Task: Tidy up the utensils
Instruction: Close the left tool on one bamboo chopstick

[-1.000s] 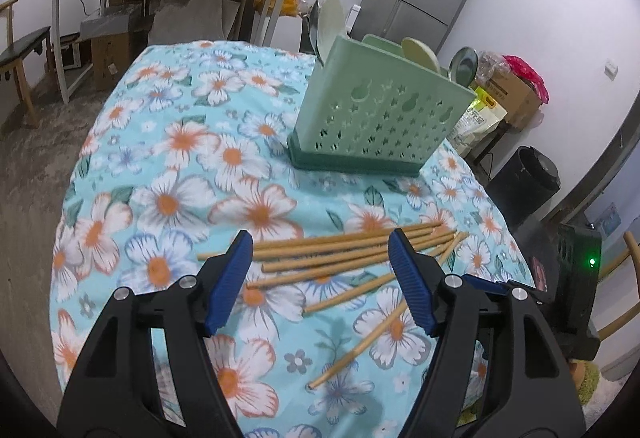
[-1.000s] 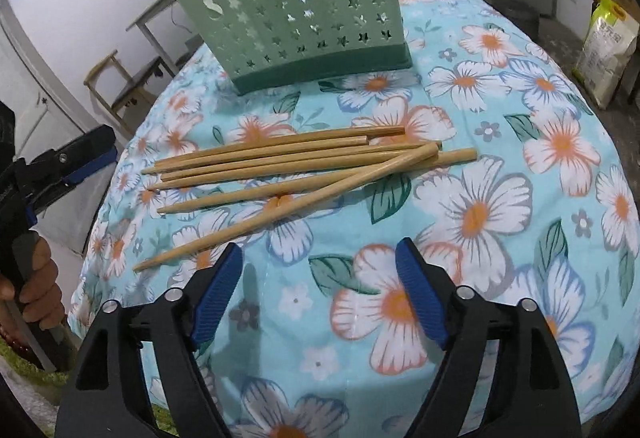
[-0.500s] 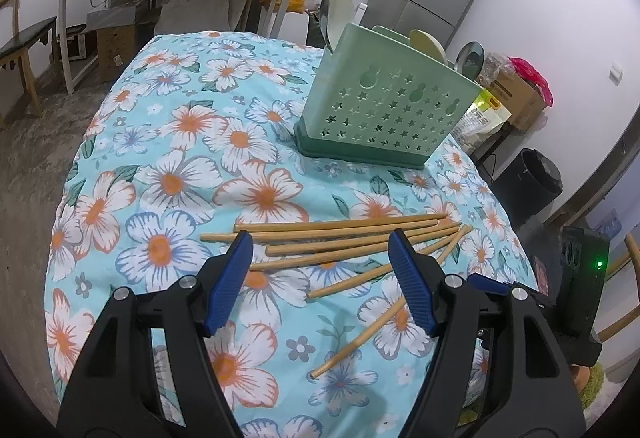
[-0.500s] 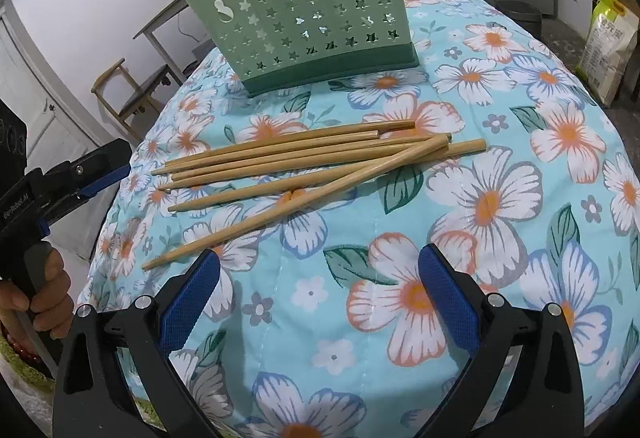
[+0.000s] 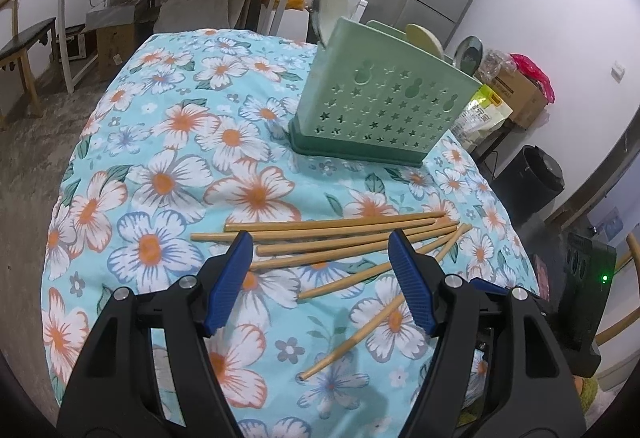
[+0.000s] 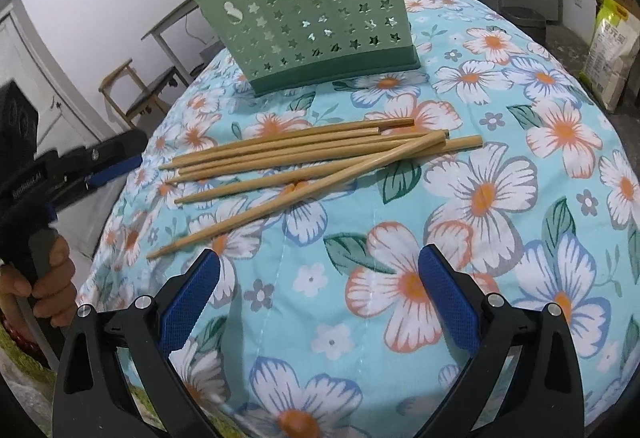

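Your left gripper [image 5: 320,274] has pulled up and back over the last second: the loose pile of six bamboo chopsticks [image 5: 340,238] now sits further ahead of its tips, no longer framed tightly between them. Its fingers are spread wide, gripping nothing.

Your right gripper [image 6: 320,298] opened wider and rose a bit; it's also released and empty, tips hanging short of the pile.

The chopsticks haven't budged. They lie fanned on the floral turquoise tablecloth [image 6: 500,198], well apart from the pale green star-punched plastic utensil caddy [image 5: 380,114] standing beyond them.

So you've got nothing picked yet. This looks like a line-up for the first grab, probably with the left, which sits nearest the chopstick ends.
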Motion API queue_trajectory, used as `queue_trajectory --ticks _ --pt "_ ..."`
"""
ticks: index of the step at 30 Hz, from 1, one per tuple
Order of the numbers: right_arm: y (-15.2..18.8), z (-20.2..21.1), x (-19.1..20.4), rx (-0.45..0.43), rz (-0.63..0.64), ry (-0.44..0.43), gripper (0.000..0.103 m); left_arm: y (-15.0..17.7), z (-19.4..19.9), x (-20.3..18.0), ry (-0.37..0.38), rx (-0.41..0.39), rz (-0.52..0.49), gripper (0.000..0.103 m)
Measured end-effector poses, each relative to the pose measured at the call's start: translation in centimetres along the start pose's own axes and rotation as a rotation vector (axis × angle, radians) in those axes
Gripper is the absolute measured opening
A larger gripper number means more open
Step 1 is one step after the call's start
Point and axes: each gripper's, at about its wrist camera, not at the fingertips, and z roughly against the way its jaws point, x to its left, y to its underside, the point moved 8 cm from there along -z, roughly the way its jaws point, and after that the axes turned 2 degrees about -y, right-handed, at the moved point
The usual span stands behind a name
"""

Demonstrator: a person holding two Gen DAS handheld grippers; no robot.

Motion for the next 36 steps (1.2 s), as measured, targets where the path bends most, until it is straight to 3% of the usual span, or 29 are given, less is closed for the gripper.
queue_trajectory --ticks 5,16,28,36 --pt "0.0 0.5 -0.1 0.006 0.045 0.052 0.097 0.0 -0.2 -1.3 -0.003 -0.006 -0.035 0.066" --pt "-1.7 2.6 -4.3 -0.035 0.138 0.296 0.097 0.4 -0.8 -4.2 0.008 0.002 -0.171 0.066" --pt "-2.3 3.1 -7.4 -0.024 0.131 0.362 0.097 1.4 -2.6 -8.1 0.038 0.055 -0.357 0.066" --pt "-2.7 3.4 -9.2 -0.024 0.104 0.385 0.097 2.6 -3.5 -11.1 0.059 0.072 -0.541 0.066"
